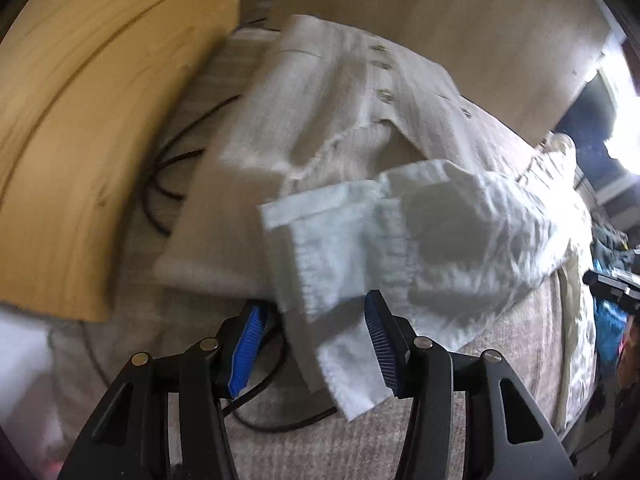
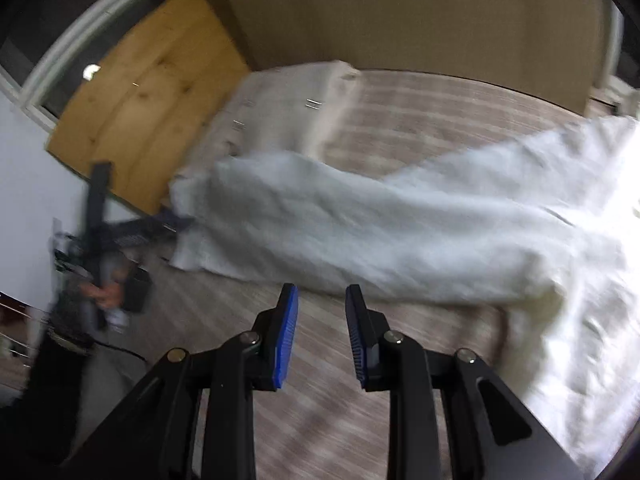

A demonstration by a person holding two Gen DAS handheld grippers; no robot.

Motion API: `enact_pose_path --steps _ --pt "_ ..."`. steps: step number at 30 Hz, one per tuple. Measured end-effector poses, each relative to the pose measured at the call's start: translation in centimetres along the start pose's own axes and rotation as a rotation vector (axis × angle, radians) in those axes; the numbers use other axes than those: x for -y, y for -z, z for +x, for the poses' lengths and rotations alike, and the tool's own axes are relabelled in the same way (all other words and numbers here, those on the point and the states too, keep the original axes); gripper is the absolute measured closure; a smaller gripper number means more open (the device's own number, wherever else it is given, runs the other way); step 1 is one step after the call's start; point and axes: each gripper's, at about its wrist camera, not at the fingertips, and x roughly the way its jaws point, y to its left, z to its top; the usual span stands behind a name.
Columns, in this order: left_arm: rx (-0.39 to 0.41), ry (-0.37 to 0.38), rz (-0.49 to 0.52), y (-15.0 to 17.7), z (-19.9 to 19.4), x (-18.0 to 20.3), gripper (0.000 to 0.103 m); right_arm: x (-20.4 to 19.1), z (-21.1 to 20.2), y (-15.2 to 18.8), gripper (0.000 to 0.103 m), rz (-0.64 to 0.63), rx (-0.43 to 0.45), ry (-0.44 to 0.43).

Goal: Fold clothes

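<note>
A white button-up shirt (image 1: 320, 120) lies on the bed, its body spread toward the headboard. One sleeve (image 1: 420, 232) is folded across toward me, and its cuff (image 1: 344, 344) hangs between the blue pads of my left gripper (image 1: 316, 332). The jaws stand wide apart and do not pinch the cloth. In the right wrist view the shirt (image 2: 380, 232) stretches across the bed, blurred by motion. My right gripper (image 2: 322, 312) is open and empty, just short of the shirt's near edge.
The bed has a striped beige cover (image 2: 420, 112). A wooden headboard (image 1: 80, 140) stands at the left. A black cable (image 1: 168, 184) lies on the bed beside the shirt. Dark and blue clothes (image 1: 608, 320) are piled at the right edge.
</note>
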Motion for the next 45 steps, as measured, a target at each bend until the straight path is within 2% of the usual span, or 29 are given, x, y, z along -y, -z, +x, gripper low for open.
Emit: enact_pose_path --steps 3,6,7,9,10,13,18,22,24,27,33,35,36,39,45 --pt "0.020 0.028 0.018 0.2 0.1 0.2 0.059 -3.4 2.1 -2.5 0.078 -0.057 -0.013 -0.080" --pt "0.025 0.070 -0.010 0.1 0.3 -0.3 0.060 -7.2 5.0 -5.0 0.078 -0.166 -0.020 -0.030" --pt "0.020 0.083 -0.016 0.0 0.5 -0.4 0.057 -8.1 6.0 -5.5 0.078 -0.197 -0.034 -0.015" --pt "0.007 0.102 -0.009 -0.2 1.0 -0.3 0.056 -10.0 8.4 -6.7 0.078 -0.265 -0.048 0.067" --pt "0.004 0.108 -0.002 -0.3 1.2 -0.2 0.056 -10.7 9.2 -7.1 0.078 -0.294 -0.053 0.074" --pt "0.023 0.126 0.022 -0.1 1.1 0.0 0.057 -13.4 11.8 -8.5 0.078 -0.403 -0.094 0.005" --pt "0.039 0.161 0.001 0.4 0.7 -0.7 0.057 -17.4 15.2 -8.8 0.078 -0.727 -0.142 -0.001" --pt "0.047 0.174 0.007 0.5 0.6 -0.6 0.057 -18.4 16.7 -8.4 0.078 -0.853 -0.206 0.002" --pt "0.046 0.175 0.007 0.5 0.8 -0.5 0.057 -18.9 16.8 -8.2 0.078 -0.905 -0.233 -0.027" --pt "0.052 0.169 0.020 0.6 0.9 0.0 0.062 -19.8 17.1 -7.8 0.078 -0.977 -0.240 -0.010" --pt "0.084 0.176 0.027 1.1 0.5 0.4 0.066 -20.4 17.6 -7.8 0.078 -1.018 -0.283 -0.035" --pt "0.095 0.185 0.019 1.1 0.4 0.4 0.066 -20.2 17.8 -7.8 0.085 -1.012 -0.302 -0.052" --pt "0.098 0.189 0.015 1.0 0.3 0.4 0.066 -20.1 18.0 -7.8 0.096 -1.007 -0.309 -0.058" --pt "0.091 0.180 0.021 1.0 0.6 0.7 0.066 -19.8 18.0 -7.9 0.100 -0.993 -0.302 -0.061" --pt "0.062 0.187 0.040 1.2 1.2 1.6 0.065 -19.4 16.5 -9.2 0.101 -0.919 -0.233 -0.108"
